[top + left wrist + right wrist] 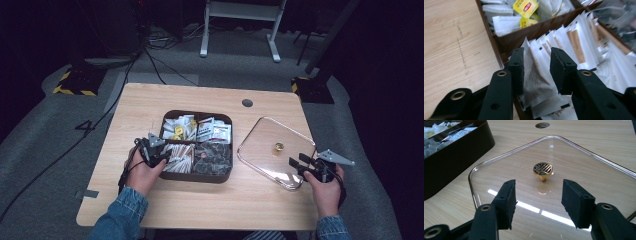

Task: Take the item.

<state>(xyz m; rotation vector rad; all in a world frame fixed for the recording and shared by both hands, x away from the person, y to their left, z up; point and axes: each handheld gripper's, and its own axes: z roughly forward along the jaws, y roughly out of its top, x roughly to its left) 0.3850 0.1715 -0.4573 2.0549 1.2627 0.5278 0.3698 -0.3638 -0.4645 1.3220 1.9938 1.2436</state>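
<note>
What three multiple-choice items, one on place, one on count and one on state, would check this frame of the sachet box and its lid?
1. Where does the clear lid lie?
A. On the table, right of the box
B. On top of the box
C. On the floor

2. How many compartments does the brown box have?
A. Two
B. Four
C. Six

3. How does the left gripper stand?
A. Jaws around white sachets in the box
B. Shut on the lid's knob
C. Lifted high above the table

Answers: 1 A, the high view shows the lid flat on the wood beside the box, with the right gripper open over it, short of the gold knob. 2 B, dividers split it into four. 3 A, the left gripper view shows sachets between its jaws.
</note>
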